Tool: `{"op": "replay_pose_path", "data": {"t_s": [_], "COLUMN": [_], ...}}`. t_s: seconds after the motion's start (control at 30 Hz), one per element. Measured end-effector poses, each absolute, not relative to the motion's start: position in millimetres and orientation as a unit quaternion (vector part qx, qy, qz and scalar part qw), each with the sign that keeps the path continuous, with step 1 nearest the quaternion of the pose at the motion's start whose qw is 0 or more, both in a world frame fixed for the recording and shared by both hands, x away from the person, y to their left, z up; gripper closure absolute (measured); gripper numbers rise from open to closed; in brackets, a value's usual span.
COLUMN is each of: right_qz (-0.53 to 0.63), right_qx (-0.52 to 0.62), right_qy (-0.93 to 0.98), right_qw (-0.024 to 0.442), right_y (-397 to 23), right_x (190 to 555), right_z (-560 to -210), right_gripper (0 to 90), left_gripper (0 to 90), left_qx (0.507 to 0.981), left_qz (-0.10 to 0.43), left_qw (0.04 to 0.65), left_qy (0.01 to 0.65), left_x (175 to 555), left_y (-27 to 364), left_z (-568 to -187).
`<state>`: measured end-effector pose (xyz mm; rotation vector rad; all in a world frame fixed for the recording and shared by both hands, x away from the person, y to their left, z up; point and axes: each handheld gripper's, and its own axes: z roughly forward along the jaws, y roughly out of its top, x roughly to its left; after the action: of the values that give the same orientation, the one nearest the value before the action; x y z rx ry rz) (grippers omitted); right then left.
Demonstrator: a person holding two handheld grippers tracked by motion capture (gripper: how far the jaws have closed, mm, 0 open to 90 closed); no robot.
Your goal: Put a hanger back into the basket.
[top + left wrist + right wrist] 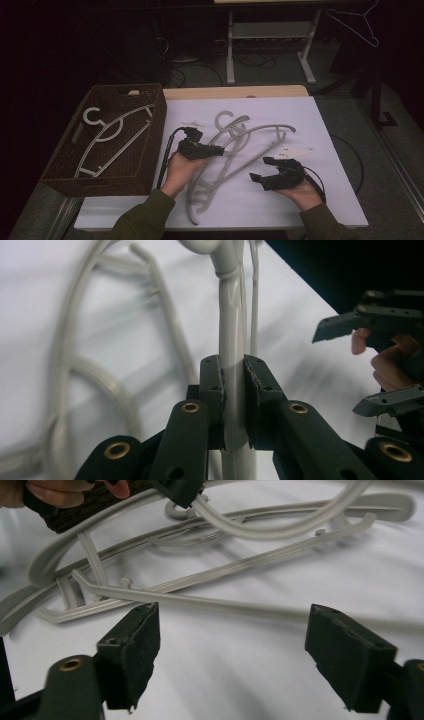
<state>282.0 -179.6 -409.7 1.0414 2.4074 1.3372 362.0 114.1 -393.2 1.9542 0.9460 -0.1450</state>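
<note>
White-covered worktop in a dark room: my left tool pinches a grey hanger, my right tool stands spread.

From my remote station I record the left tool pressed onto the stem of a grey hanger, its pads tight against both sides of the plastic; that hanger lies among a tangle of grey hangers at the middle of the worktop. My right tool sits just right of the pile, jaws wide apart with only bare cloth between them, a hanger bar lying just beyond its pads. One further hanger rests inside the brown woven basket at the left edge.
</note>
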Motion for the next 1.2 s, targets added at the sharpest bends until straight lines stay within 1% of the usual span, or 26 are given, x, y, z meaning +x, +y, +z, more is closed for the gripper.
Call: {"op": "replay_pose_path", "data": {"t_s": [0.3, 0.5, 0.77, 1.2], "right_qz": [0.461, 0.459, 0.457, 0.455], "right_qx": [0.368, 0.378, 0.387, 0.39], "right_qy": [0.8, 0.795, 0.789, 0.788], "right_qw": [0.111, 0.119, 0.134, 0.139], "right_y": [-199.9, -210.9, -217.0, -217.8], "right_x": [276.2, 273.2, 273.7, 275.1], "right_z": [-410.7, -413.6, -415.3, -415.8], "right_gripper": [17.7, 15.5, 13.4, 13.5], "left_gripper": [80.4, 80.4, 80.4, 80.4], "left_qx": [0.797, 0.799, 0.787, 0.765], "left_qz": [-0.045, -0.024, 0.002, 0.056], "left_qw": [0.481, 0.487, 0.5, 0.507], "left_qy": [0.363, 0.352, 0.362, 0.392], "left_x": [365.3, 369.1, 372.6, 373.7], "left_y": [101.1, 107.5, 142.2, 222.6], "left_z": [-365.7, -339.6, -308.9, -268.6]}}
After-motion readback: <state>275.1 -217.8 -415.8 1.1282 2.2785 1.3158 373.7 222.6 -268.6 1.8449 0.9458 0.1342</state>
